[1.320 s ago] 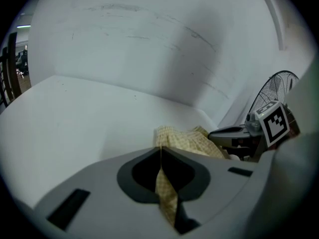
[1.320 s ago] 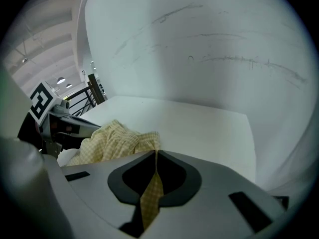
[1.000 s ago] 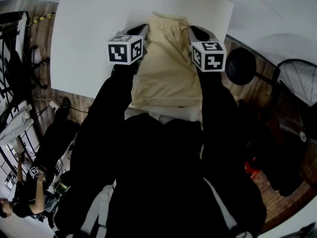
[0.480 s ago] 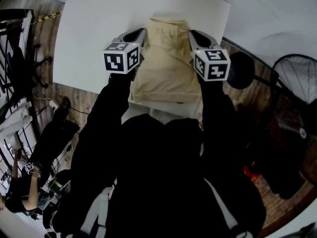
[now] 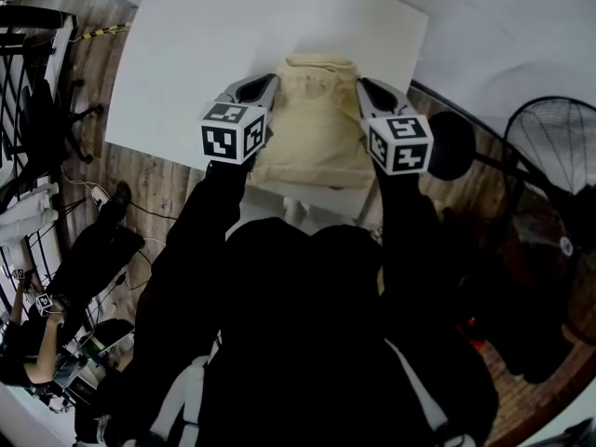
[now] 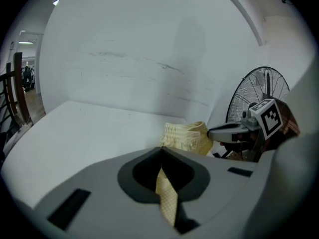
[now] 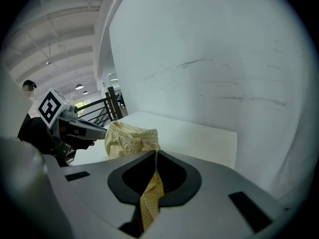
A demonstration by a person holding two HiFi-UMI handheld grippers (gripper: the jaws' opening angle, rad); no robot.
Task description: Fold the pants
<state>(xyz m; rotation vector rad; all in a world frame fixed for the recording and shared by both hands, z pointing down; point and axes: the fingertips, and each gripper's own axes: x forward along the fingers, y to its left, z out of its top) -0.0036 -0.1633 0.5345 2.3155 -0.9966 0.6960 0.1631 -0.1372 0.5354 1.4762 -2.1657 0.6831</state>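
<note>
- Pinching the pale-yellow checked cotton pants (image 5: pixel 315 128) by opposite edges, left gripper (image 5: pixel 259 86) and right gripper (image 5: pixel 371 89) clamp cloth at the white table's (image 5: pixel 205 35) near edge.
- Moving both sides level and taut should square the fold.

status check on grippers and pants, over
Left gripper shut on pants. Right gripper shut on same pants. Pants on white table, between both. Nothing in the way.

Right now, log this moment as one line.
fold: under way | left gripper: shut on pale yellow checked fabric pants | right gripper: shut on pants | pants: partly on white table
</note>
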